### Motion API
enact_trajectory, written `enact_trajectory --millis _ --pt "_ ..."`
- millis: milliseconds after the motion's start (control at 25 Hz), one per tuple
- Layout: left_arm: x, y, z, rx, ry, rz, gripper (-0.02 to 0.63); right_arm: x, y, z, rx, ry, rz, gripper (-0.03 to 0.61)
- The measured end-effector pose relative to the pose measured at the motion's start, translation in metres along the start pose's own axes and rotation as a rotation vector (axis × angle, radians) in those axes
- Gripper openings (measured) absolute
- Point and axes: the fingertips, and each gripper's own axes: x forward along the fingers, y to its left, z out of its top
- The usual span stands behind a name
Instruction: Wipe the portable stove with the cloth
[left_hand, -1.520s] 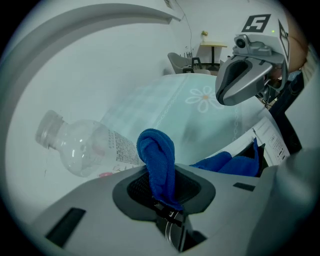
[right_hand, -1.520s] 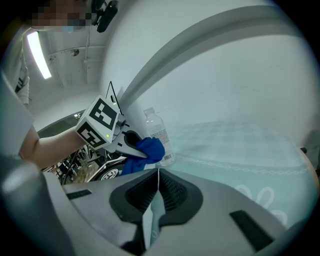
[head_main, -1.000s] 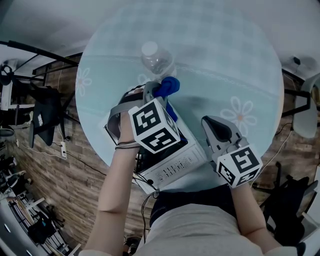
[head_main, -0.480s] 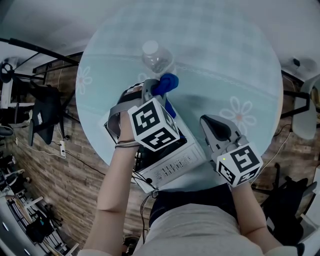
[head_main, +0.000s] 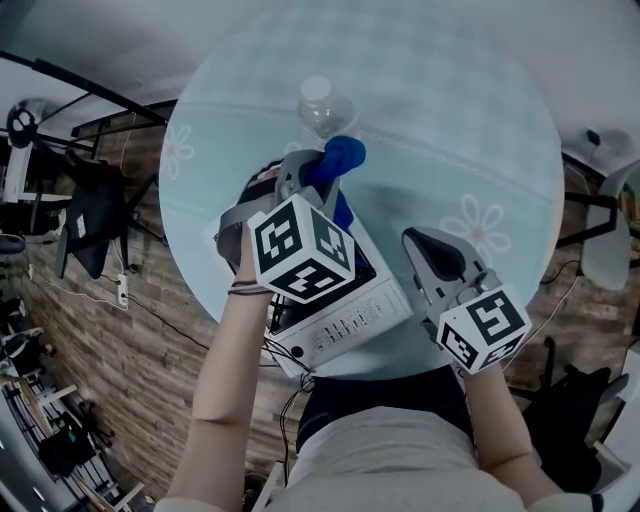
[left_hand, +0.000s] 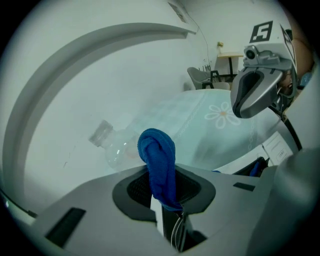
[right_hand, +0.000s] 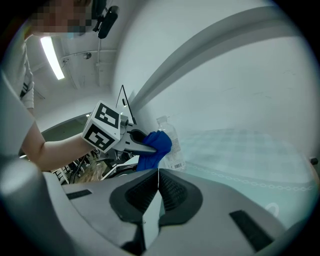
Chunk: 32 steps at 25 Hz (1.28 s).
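- Two grippers are held out over a round, pale table (head_main: 470, 110), one in each of the person's hands.
- The left forearm reaches forward from the lower left, bare, with a thin band (head_main: 252, 290) round the wrist; the hand sits behind the marker cube.
- The left gripper (head_main: 312, 172) is raised over the far end of the portable stove, pointing away from the person. Its jaws are clamped on the cloth.
- The cloth (head_main: 340, 158) is blue and bunched. A rounded fold stands up past the jaw tips and the rest hangs down toward the stove. Whether it touches the stove cannot be told.
- The portable stove (head_main: 362, 312) is white and lies at an angle at the table's near edge, under the left gripper and hand.
- A clear plastic bottle (head_main: 322, 104) stands upright on the table just beyond the cloth.
- The right gripper (head_main: 432, 250) is just beside the stove's right side, over bare table, pointing forward. Its jaws are pressed together with nothing between them.
- The right forearm comes up from the lower right, close to the body, with the hand behind its marker cube.
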Motion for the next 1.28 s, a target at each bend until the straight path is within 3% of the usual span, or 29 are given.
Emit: enact_trajectory --millis 320,600,800,1280 --pt "-0.042 0.016 0.016 -0.107 -0.135 0.101 0.089 -0.006 0.016 0.019 -0.052 -0.032 0.033 0.023" --pt "-0.087 0.024 0.032 -0.293 -0.316 0.08 0.089 -0.015 0.03 0.038 -0.093 -0.072 0.055 0.021" --pt "-0.122 0.031 0.038 -0.385 -0.417 0.097 0.089 -0.022 0.04 0.055 -0.127 -0.104 0.062 0.021" --pt "-0.19 0.036 0.033 -0.488 -0.514 0.148 0.089 -0.034 0.067 0.096 -0.221 -0.13 0.126 0.021"
